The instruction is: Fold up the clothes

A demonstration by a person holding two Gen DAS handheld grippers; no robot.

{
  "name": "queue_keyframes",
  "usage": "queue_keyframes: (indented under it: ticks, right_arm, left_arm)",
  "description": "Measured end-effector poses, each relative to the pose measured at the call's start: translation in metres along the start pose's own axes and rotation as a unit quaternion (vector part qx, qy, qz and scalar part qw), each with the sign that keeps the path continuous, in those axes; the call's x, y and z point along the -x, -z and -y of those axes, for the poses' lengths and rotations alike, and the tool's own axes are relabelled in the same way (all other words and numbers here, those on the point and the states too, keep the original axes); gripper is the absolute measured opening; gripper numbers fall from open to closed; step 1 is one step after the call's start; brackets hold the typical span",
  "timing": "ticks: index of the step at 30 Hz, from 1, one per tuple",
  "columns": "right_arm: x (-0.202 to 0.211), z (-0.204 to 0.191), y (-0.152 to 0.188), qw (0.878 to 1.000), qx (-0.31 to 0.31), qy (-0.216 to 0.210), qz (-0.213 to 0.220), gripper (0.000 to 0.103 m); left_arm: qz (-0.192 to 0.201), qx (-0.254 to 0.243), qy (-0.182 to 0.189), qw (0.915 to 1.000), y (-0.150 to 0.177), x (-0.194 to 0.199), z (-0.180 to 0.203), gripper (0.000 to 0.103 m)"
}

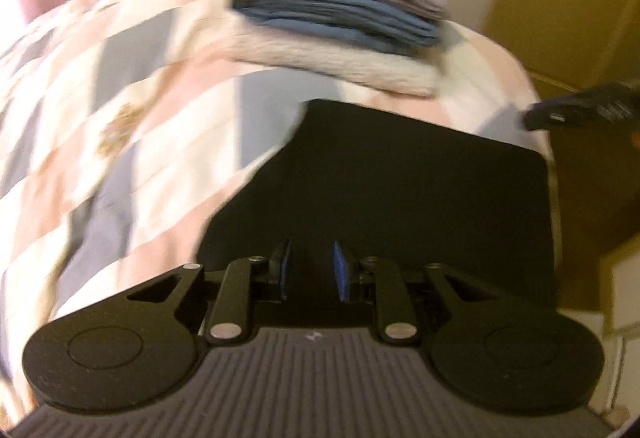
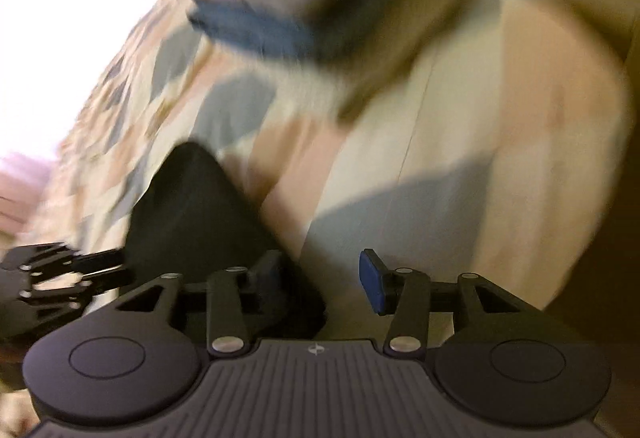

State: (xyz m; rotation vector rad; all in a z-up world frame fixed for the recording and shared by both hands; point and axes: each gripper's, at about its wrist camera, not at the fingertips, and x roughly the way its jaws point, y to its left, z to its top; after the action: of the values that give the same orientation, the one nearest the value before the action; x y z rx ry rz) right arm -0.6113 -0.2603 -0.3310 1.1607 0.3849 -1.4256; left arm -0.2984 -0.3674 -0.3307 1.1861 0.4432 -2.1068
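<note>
Folded black garment (image 1: 400, 190) on the quilt (image 1: 120, 86), near the folded stack (image 1: 340, 26). Left tongs (image 1: 312, 270) and right tongs (image 2: 320, 278) both let go.

Black garment (image 1: 400, 190) on a bedspread (image 1: 132, 78) of pink, cream and grey-blue blocks; the stack (image 1: 340, 26) shows grey, blue, then cream; claw pads (image 1: 340, 270) blue.

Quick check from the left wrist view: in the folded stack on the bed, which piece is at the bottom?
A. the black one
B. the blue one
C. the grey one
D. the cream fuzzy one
D: in the folded stack the cream fuzzy piece lies directly on the bedspread, under the blue and grey ones.
</note>
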Motion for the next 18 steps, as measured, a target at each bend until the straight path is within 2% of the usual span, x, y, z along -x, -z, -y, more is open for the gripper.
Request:
queue_keyframes:
  ticks: [2, 4, 7, 9, 12, 16, 18]
  right_arm:
    - [0.016, -0.027, 0.012, 0.995, 0.076, 0.028, 0.052, 0.029]
    - [0.015, -0.045, 0.029, 0.988, 0.135, 0.026, 0.066, 0.018]
    - [-0.008, -0.052, 0.050, 0.980, 0.185, 0.054, 0.045, 0.019]
    - [-0.026, -0.043, 0.059, 0.980, 0.187, 0.070, 0.021, 0.021]
    - [-0.035, -0.033, 0.055, 0.986, 0.153, 0.063, 0.009, 0.021]
    - [-0.011, -0.047, 0.043, 0.985, 0.147, 0.080, 0.039, 0.022]
    - [0.002, -0.058, 0.044, 0.985, 0.150, 0.072, 0.054, 0.023]
  left_arm:
    - [-0.002, 0.024, -0.021, 0.9995, 0.007, 0.000, -0.007, 0.019]
    - [-0.007, 0.048, -0.034, 0.9982, 0.014, 0.001, -0.009, 0.018]
    - [-0.016, 0.069, -0.042, 0.9966, 0.030, 0.005, -0.008, 0.018]
    - [-0.022, 0.075, -0.042, 0.9961, 0.040, 0.010, -0.004, 0.018]
    - [-0.028, 0.095, -0.035, 0.9944, 0.048, 0.021, 0.000, 0.018]
    - [-0.054, 0.117, -0.027, 0.9913, 0.055, 0.028, 0.011, 0.018]
    - [-0.064, 0.125, -0.020, 0.9899, 0.058, 0.027, 0.018, 0.019]
